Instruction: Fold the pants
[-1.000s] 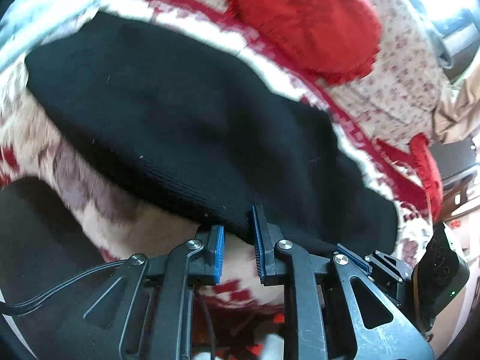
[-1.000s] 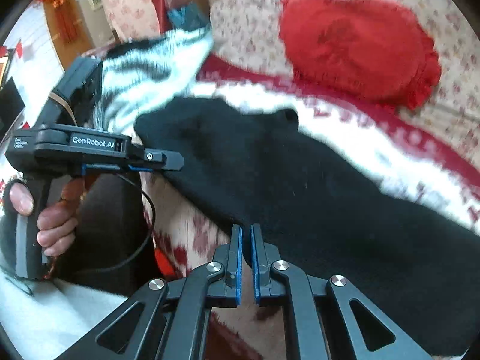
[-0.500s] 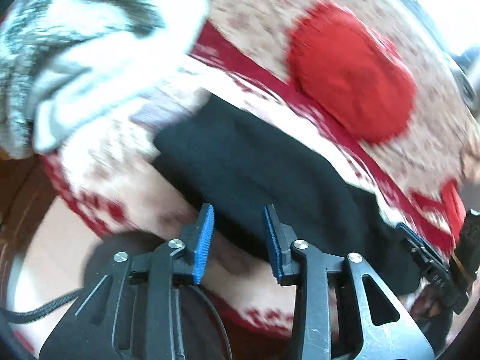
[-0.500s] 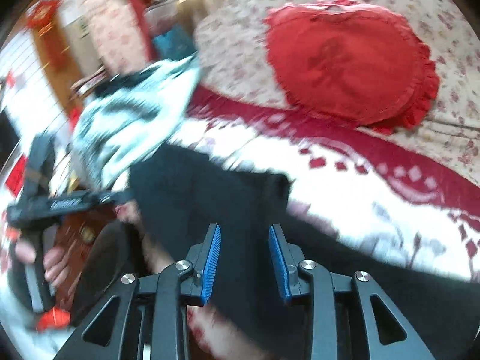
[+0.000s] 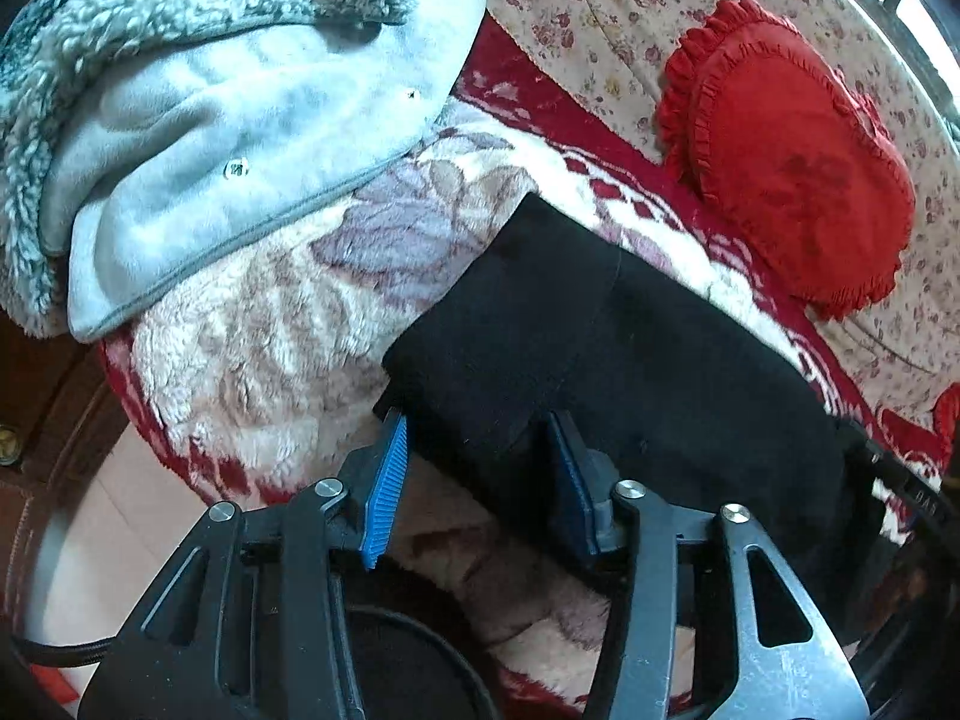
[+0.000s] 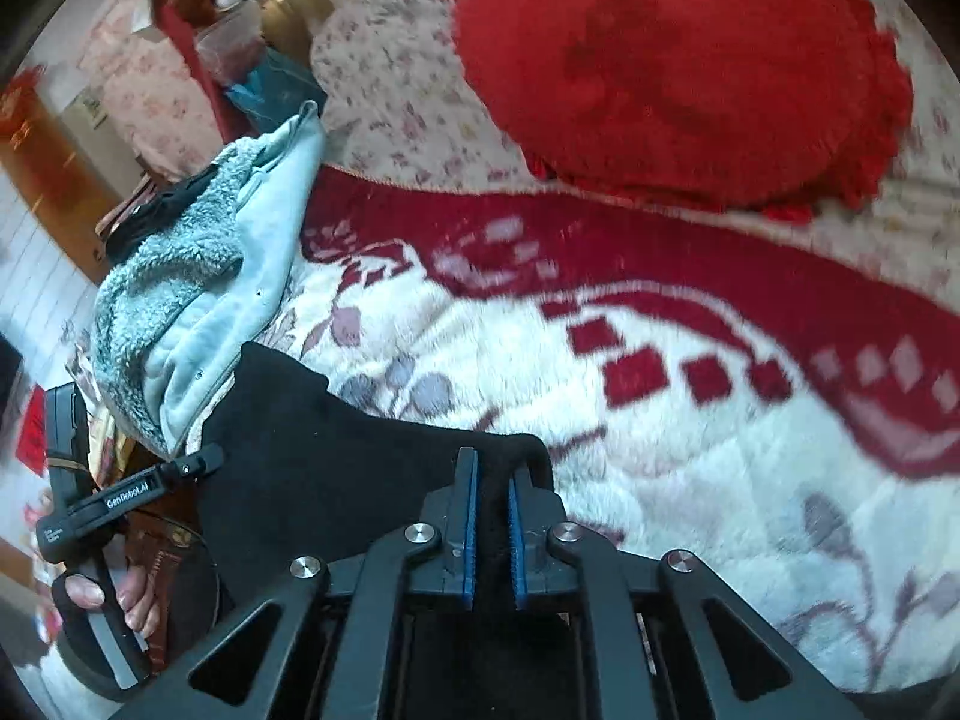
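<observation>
The black pants (image 5: 600,348) lie on a white and red fleece blanket (image 5: 252,348) on the bed. My left gripper (image 5: 474,468) is open, its blue-padded jaws straddling the near edge of the pants' end. In the right wrist view the pants (image 6: 312,456) lie at lower left. My right gripper (image 6: 491,516) is shut on a raised fold of the black fabric. The left gripper (image 6: 120,498) shows there too, held in a hand at the pants' left edge.
A light blue fleece garment (image 5: 210,120) is piled at the blanket's left end, also in the right view (image 6: 198,300). A red frilled cushion (image 5: 792,144) lies on the floral sheet (image 5: 600,18) behind. The bed's front edge and floor (image 5: 72,516) are at lower left.
My right gripper, open half a second ago, has closed on the pants' fabric. My left gripper has opened wider and moved along to the pants' end near the blue garment.
</observation>
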Tool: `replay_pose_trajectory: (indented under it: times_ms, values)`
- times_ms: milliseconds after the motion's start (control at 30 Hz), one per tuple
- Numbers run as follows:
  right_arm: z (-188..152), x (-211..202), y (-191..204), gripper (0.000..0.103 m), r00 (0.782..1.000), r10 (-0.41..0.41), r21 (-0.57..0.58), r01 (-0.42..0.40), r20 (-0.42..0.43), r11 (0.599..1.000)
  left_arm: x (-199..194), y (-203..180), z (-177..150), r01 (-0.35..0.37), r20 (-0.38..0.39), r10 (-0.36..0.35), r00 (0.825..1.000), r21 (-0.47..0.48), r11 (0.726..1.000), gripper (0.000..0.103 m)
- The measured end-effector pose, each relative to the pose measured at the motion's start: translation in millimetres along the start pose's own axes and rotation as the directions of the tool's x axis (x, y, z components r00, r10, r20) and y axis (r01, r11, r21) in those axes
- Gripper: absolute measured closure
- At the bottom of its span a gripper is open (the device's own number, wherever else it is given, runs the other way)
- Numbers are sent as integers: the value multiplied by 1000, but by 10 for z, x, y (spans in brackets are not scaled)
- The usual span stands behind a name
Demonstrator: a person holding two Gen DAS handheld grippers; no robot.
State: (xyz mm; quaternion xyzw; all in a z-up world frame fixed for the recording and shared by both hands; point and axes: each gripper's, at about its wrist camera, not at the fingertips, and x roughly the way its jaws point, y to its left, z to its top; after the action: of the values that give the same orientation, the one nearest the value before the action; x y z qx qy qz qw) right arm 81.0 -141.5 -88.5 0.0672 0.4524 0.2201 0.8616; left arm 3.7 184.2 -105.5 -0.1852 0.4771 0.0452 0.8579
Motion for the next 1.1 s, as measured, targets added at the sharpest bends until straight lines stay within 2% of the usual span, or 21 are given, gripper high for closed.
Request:
replay_pose_trajectory:
  times_ms: [100, 267, 333, 400, 467, 567, 633, 833, 900, 1000, 1100]
  values:
    - [-25, 196, -46, 96, 998, -63, -8, 62, -17, 998, 17, 29, -21, 17, 3, -17, 1000, -5, 1000, 55]
    - [-63, 136, -188, 96, 1000, -10, 92, 8, 25, 996, -40, -8, 27, 1, -7, -1, 1000, -11, 1000, 56]
    - [-96, -19, -182, 95, 999, -12, 95, 8, 36, 995, -118, -40, 32, -21, 8, 21, 1000, 0, 1000, 56]
    - [-149, -237, -130, 93, 995, -82, 46, 79, 64, 996, -243, -81, 30, -30, 38, 30, 999, 2, 1000, 56]
    - [-238, -433, -150, 92, 989, -129, 27, 128, 70, 991, -348, -130, 28, -16, 61, 15, 998, 7, 1000, 56]
    - [-494, -718, -264, 91, 988, -140, 35, 138, 67, 990, -505, -310, -2, 0, 99, -5, 995, 49, 999, 56]
    - [-707, -866, -364, 91, 983, -175, 45, 173, 56, 984, -554, -467, -43, 16, 103, -25, 994, 90, 996, 56]
    - [-1231, -1292, -839, 90, 956, -292, 158, 284, 28, 946, -445, -1027, -234, 82, 44, -93, 995, 207, 975, 56]
    - [-1374, -1420, -1012, 90, 952, -305, 201, 294, 24, 934, -356, -1230, -316, 108, 6, -113, 994, 245, 963, 56]
    - [-1542, -1610, -1238, 90, 937, -350, 264, 336, 7, 904, -229, -1475, -435, 120, -36, -115, 993, 292, 949, 56]
    - [-1603, -1852, -1375, 88, 928, -369, 310, 337, 49, 889, -119, -1708, -560, 144, -79, -124, 989, 335, 931, 56]
